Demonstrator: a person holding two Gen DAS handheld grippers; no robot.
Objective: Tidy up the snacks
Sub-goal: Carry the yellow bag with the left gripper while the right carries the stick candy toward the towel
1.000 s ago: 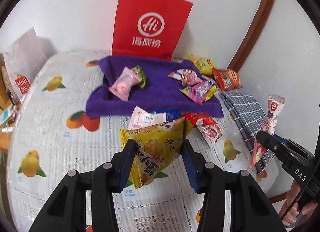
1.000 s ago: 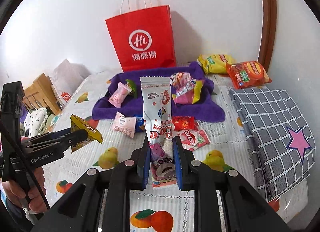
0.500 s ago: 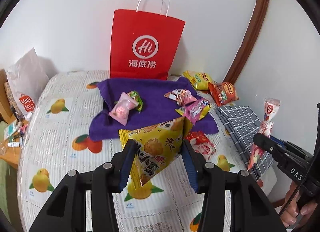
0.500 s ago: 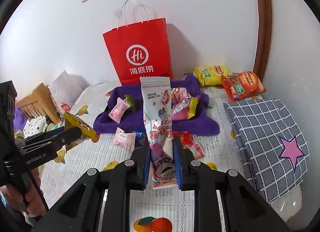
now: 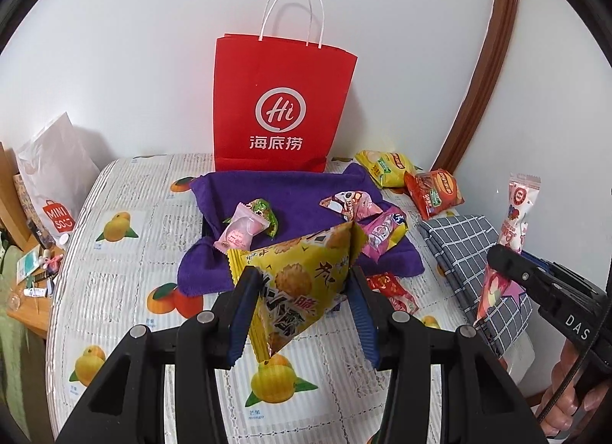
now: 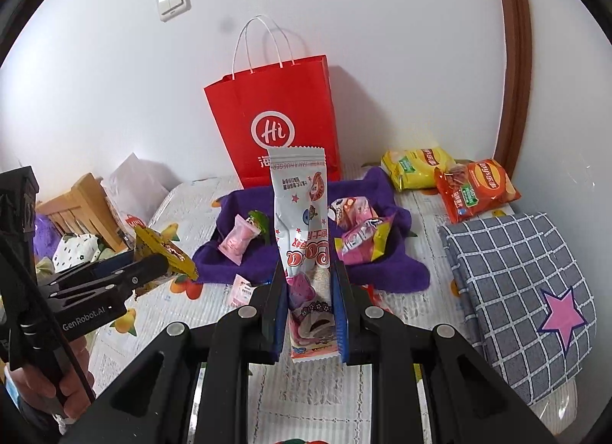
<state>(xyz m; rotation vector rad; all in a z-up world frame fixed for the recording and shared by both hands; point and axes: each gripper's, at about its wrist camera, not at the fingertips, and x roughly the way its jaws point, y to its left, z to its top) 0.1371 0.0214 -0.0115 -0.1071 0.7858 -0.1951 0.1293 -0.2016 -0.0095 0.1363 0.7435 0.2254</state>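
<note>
My left gripper [image 5: 302, 291] is shut on a yellow triangular cracker packet [image 5: 302, 283], held above the fruit-print tablecloth [image 5: 126, 291]. My right gripper [image 6: 308, 291] is shut on a tall white and pink snack sachet [image 6: 300, 210] that stands upright between its jaws. A red paper bag [image 5: 283, 111] with white handles stands against the wall behind a purple towel [image 5: 298, 195]. On the towel lie a pink candy packet [image 5: 239, 231], a green wrapper and several pink packets. Each gripper shows in the other view: the right gripper [image 5: 508, 264] and the left gripper [image 6: 153, 264].
Yellow chip bag [image 6: 417, 168] and orange chip bag [image 6: 474, 189] lie at the back right corner. A grey checked cushion [image 6: 524, 275] with a pink star fills the right side. A white Miniso bag [image 5: 57, 184] leans at the left; a wooden chair [image 6: 80, 210] stands beyond the table's left edge.
Both grippers have risen with their packets; the table and towel look farther below, and the whole red bag with its handles has come into view.
</note>
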